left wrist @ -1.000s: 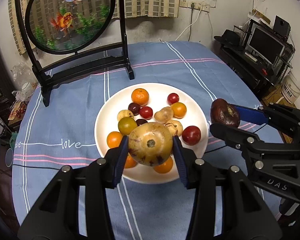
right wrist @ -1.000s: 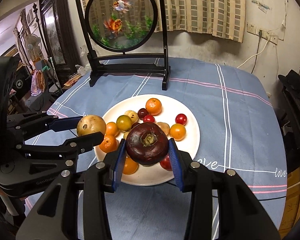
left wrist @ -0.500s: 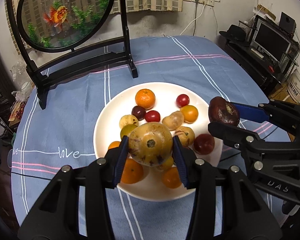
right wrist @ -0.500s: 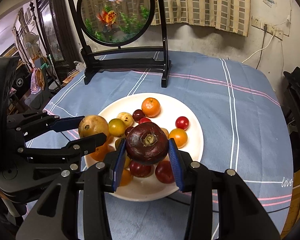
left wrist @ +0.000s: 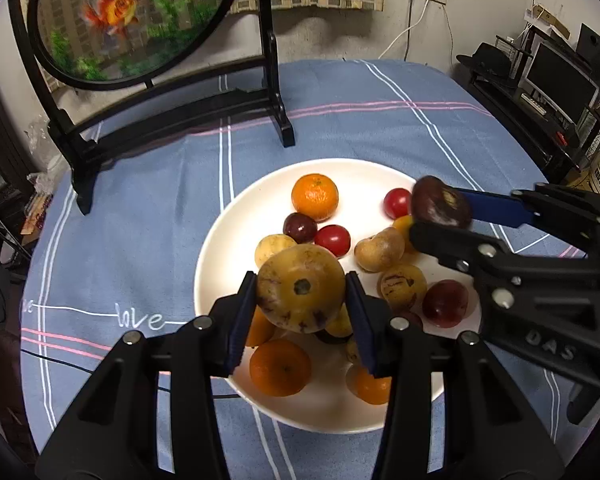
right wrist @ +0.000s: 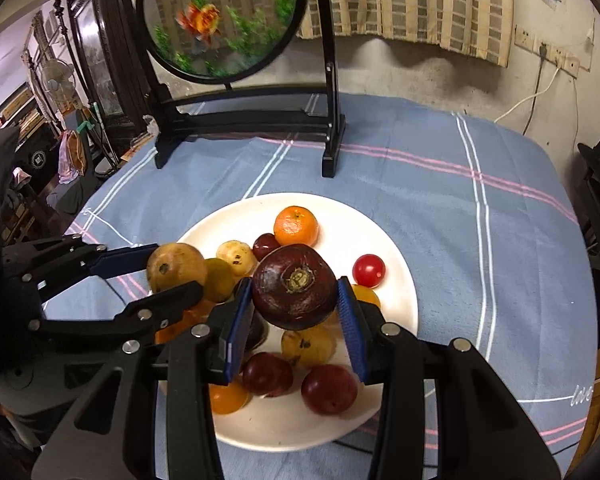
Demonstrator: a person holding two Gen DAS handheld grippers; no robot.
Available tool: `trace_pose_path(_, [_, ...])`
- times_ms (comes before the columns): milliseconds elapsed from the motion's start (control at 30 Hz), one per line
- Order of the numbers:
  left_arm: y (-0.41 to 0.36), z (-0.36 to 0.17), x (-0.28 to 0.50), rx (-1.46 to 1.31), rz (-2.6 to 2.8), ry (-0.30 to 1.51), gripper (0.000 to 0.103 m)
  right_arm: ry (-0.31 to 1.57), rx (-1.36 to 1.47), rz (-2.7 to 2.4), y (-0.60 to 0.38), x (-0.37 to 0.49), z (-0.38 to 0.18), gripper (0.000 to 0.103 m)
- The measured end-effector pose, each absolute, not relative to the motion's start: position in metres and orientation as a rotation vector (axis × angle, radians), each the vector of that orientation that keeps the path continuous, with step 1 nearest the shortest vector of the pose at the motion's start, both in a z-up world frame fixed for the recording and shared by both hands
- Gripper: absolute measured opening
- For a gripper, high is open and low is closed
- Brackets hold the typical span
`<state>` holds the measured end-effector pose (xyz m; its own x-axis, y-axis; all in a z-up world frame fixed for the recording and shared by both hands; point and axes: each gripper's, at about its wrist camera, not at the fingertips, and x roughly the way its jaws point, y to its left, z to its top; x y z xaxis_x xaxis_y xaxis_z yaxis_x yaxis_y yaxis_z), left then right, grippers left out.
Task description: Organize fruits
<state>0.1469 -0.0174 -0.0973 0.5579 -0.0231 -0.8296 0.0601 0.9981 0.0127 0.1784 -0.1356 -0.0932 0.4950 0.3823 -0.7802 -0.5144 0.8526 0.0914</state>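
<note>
The left gripper is clamped on a yellow-brown fruit, held above the near left part of the white plate. The right gripper is clamped on a dark purple fruit, held above the plate's middle. On the plate lie an orange mandarin, a red cherry tomato and other small fruits, just beneath both grippers.

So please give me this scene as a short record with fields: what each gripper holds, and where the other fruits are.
left gripper: shut on yellow-brown fruit
right gripper: shut on dark purple fruit
both held fruits: above the white plate
on the plate: oranges, small red, dark and yellowish fruits
plate stands on: blue striped tablecloth
behind the plate: round goldfish screen on black stand
</note>
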Motion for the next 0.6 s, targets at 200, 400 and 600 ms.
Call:
trace_pose_path(200, [-0.021,-0.108,0.151,0.074,-0.048,0.986,0.047,0.947,-0.136,0.562,-0.13,0.196,-0.103,0.044])
trace_pose_path(400, [-0.019,-0.103,0.153,0.064,-0.041,0.959,0.064,0.914,-0.103,0.547,-0.136,0.2,-0.094,0.072])
trace_pose_path(600, [-0.017,-0.082,0.149,0.058,-0.009,0.924,0.072,0.866,-0.076,0.539,-0.148,0.19,-0.073,0.072])
